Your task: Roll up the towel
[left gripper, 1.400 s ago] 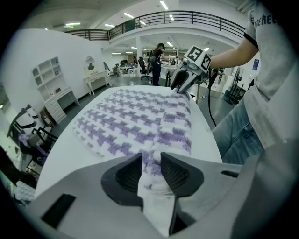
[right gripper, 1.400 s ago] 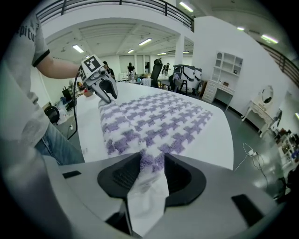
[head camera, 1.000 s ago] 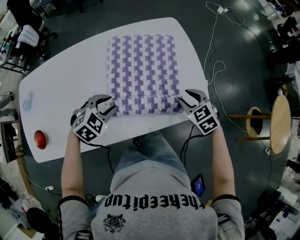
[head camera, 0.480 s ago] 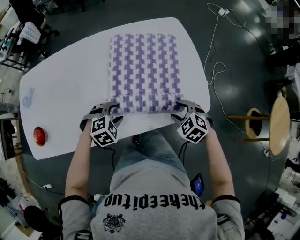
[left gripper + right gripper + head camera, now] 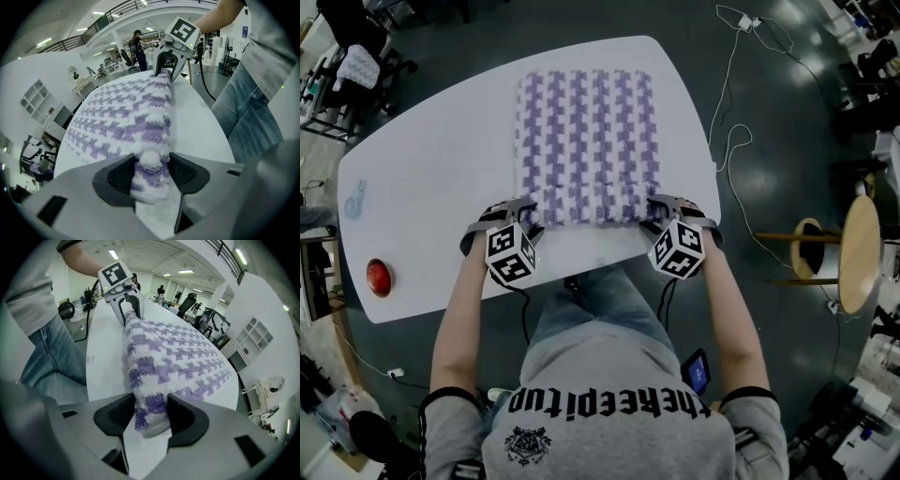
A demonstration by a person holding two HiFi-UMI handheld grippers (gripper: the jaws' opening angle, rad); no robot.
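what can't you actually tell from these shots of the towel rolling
- Head view: the left gripper and right gripper, jaws just opened astride the towel roll, cover its ends.
- Gripper views: how many layers the roll has, lost in fluff.
- Head view: the red object on the table, too small to identify.

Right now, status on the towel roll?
Jaws just opened: left gripper and right gripper straddle the rolled edge ends, not clamped. Rest of the towel flat on the table. Nothing in the way.

Dim head view, bright fisheye gripper views (black vignetted corners), soft shadows
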